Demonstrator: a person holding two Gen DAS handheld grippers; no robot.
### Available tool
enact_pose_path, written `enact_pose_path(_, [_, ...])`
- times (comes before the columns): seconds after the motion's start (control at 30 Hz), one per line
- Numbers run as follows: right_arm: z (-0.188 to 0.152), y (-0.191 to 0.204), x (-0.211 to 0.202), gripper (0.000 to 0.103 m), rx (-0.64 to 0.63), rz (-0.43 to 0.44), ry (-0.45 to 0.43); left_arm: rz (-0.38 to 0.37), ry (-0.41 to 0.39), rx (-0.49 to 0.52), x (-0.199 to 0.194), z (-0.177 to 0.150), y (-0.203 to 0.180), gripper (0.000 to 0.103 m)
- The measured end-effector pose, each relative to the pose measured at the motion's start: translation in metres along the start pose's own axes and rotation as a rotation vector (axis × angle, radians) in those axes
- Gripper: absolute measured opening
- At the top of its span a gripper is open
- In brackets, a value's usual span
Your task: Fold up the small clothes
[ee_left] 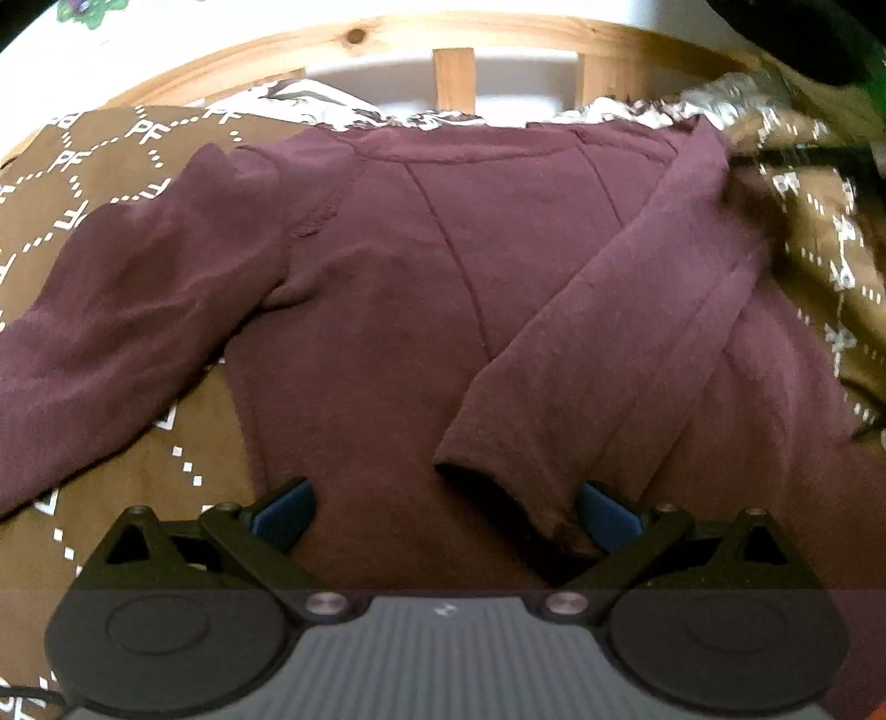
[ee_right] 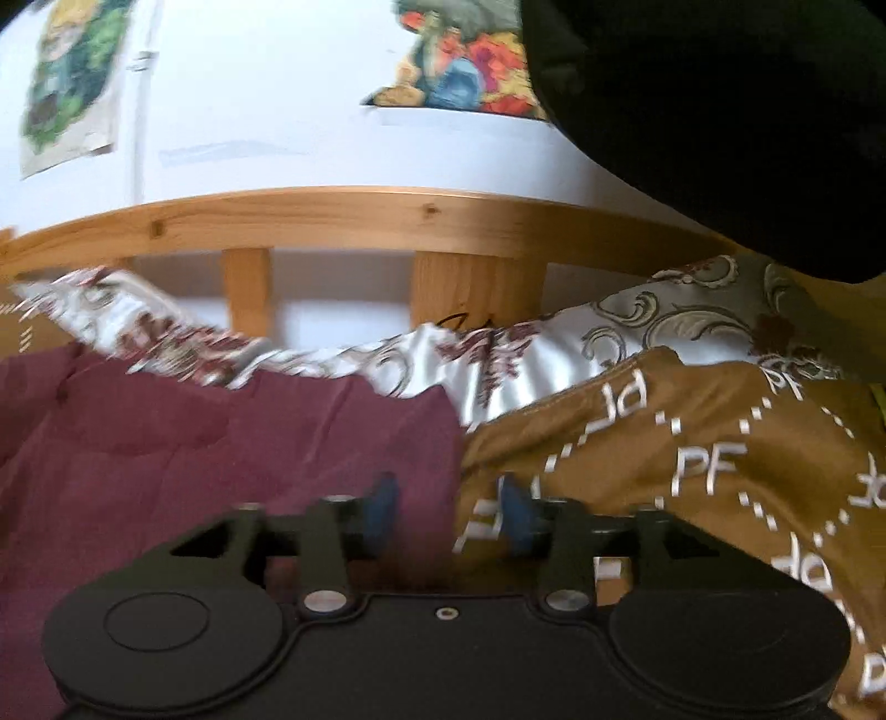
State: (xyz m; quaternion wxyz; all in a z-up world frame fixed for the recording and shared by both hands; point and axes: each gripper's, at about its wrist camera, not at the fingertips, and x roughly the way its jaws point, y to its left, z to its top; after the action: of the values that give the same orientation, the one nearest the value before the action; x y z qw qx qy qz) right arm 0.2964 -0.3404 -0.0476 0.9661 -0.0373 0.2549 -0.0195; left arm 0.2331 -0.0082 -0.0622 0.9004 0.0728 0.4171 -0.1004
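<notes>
The left gripper (ee_left: 446,512) stands spread wide over the maroon top (ee_left: 387,310), grasping nothing; the folded-in sleeve cuff (ee_left: 498,493) lies just inside its right-hand finger. The right gripper (ee_right: 446,507) is parted and empty, straddling the top's side edge where it meets the brown bedspread (ee_right: 720,443). Beyond the top runs the wooden bed rail (ee_left: 454,33).
</notes>
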Motion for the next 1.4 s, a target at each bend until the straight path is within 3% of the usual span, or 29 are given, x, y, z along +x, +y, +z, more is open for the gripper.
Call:
enact_pose_path(0.2, [-0.044,0.013,-0.007,0.069,-0.119,-0.069,0.061,0.009,-0.079,-0.104,-0.031,0.005,0.012,0.103])
enact_pose_path(0.33, [-0.048,0.014,-0.017,0.076,-0.131,-0.086,0.027,0.123,-0.166,-0.21,-0.063,0.004,0.031,0.103])
enact_pose_path(0.4, [-0.044,0.015,-0.028,0.086,-0.12,-0.075,-0.001,0.192,-0.19,-0.291,-0.077,-0.001,0.045,0.103])
enact_pose_path(0.5, [-0.044,0.025,-0.051,0.096,-0.122,-0.013,-0.054,0.271,-0.22,-0.405,-0.097,-0.014,0.071,0.103])
enact_pose_path(0.67, [-0.05,0.053,-0.089,0.102,-0.126,0.12,-0.09,0.365,-0.329,-0.578,-0.136,-0.047,0.121,0.103])
enact_pose_path(0.77, [-0.059,0.07,-0.11,0.102,-0.136,0.201,-0.106,0.433,-0.295,-0.731,-0.147,-0.064,0.149,0.103])
enact_pose_path(0.9, [-0.068,0.09,-0.128,0.102,-0.142,0.258,-0.103,0.427,-0.291,-0.931,-0.15,-0.079,0.176,0.103])
enact_pose_path(1.17, [-0.077,0.096,-0.142,0.102,-0.095,0.287,-0.067,0.494,-0.333,-1.112,-0.143,-0.078,0.187,0.101])
enact_pose_path(1.23, [-0.08,0.093,-0.144,0.102,-0.089,0.285,-0.062,0.529,-0.362,-1.149,-0.146,-0.078,0.188,0.096])
enact_pose_path(1.33, [-0.083,0.088,-0.147,0.102,-0.074,0.283,-0.058,0.578,-0.367,-1.145,-0.147,-0.073,0.193,0.071])
enact_pose_path(1.37, [-0.084,0.087,-0.147,0.102,-0.067,0.282,-0.058,0.585,-0.361,-1.138,-0.148,-0.073,0.194,0.051])
enact_pose_path(1.4, [-0.085,0.086,-0.148,0.102,-0.06,0.281,-0.059,0.585,-0.352,-1.133,-0.147,-0.072,0.196,0.023])
